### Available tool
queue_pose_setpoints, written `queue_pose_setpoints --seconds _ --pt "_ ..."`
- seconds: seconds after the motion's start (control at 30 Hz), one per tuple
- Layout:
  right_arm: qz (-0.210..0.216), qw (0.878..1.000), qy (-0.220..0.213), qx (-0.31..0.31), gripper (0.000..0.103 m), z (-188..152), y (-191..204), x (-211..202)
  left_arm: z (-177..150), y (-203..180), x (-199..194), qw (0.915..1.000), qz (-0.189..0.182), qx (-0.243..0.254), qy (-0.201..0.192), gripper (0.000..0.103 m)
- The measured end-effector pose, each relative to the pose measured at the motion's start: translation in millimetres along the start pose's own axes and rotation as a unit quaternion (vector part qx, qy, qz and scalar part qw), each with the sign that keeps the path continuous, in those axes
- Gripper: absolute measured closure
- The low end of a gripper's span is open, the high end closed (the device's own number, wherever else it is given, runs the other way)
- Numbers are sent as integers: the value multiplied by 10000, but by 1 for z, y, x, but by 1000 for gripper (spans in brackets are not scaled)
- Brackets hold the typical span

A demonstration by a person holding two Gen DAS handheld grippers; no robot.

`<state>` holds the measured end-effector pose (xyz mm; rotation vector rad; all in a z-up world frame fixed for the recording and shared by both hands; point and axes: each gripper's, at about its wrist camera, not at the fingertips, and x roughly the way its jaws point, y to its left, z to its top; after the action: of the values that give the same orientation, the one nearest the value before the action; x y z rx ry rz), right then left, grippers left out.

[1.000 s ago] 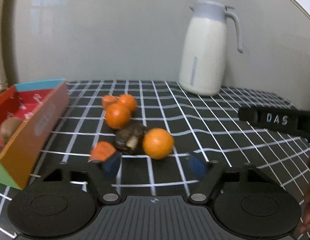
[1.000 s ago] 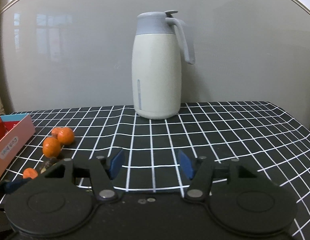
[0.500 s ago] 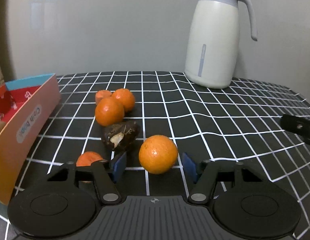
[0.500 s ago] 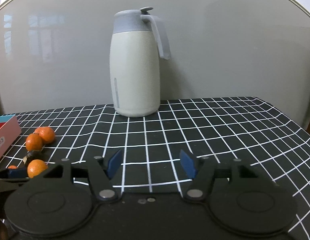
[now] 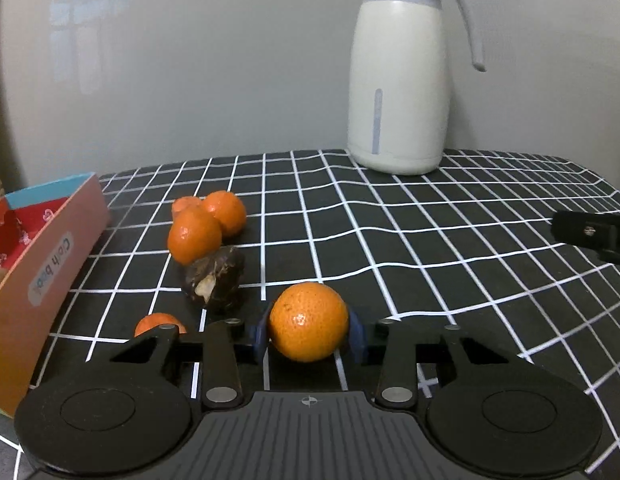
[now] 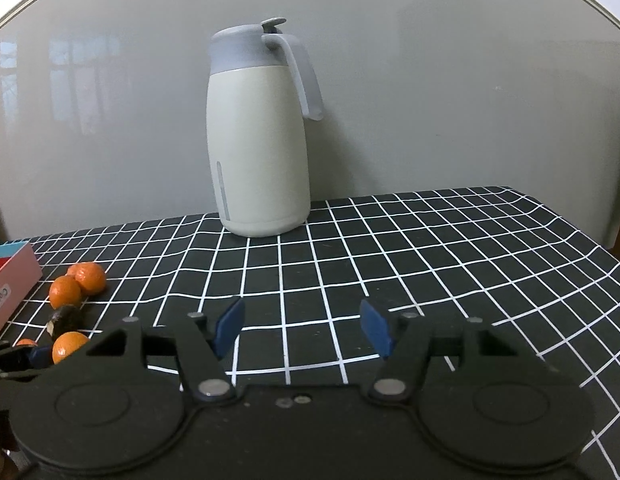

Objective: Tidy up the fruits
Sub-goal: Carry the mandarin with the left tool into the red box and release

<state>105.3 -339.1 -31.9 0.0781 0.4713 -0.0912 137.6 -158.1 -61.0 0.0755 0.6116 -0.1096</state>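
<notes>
You see a plain grey wall (image 6: pixel 430 100) behind a table (image 6: pixel 450 248) with a black cloth and white squares. A window's light shines on the wall.

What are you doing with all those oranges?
Sorting fruit. The left gripper has just been closing on one orange on the checked table, its blue pads against both sides. More oranges and a dark fruit wait beside the cardboard box. The right gripper is open and holds nothing.

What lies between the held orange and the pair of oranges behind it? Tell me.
A dark brown fruit lies between the orange in the left gripper and the orange pair, seen clearly in the left wrist view.
</notes>
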Motion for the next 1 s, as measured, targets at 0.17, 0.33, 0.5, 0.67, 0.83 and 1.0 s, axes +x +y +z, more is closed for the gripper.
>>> queue_pose_setpoints --seconds 0.17,0.33,0.5,0.67,0.83,1.0 --pt "46 10000 27 75 39 0 3 0 -1 0 -19 9997 -117 137 -168 63" --pt "118 9999 30 109 39 1 10 0 -2 15 -35 9993 -286 34 -217 63" --pt "182 9998 79 10 39 0 26 3 -1 35 -51 9990 -212 -26 -384 63" --pt "228 9996 111 -120 39 -1 42 5 -2 61 -59 9988 -47 -132 -462 63" --pt "269 9992 118 -266 39 -3 57 5 -2 87 -66 9981 126 -231 -564 63" --pt "298 9988 158 -360 39 -5 70 7 1 119 -67 9960 500 -301 -678 63"
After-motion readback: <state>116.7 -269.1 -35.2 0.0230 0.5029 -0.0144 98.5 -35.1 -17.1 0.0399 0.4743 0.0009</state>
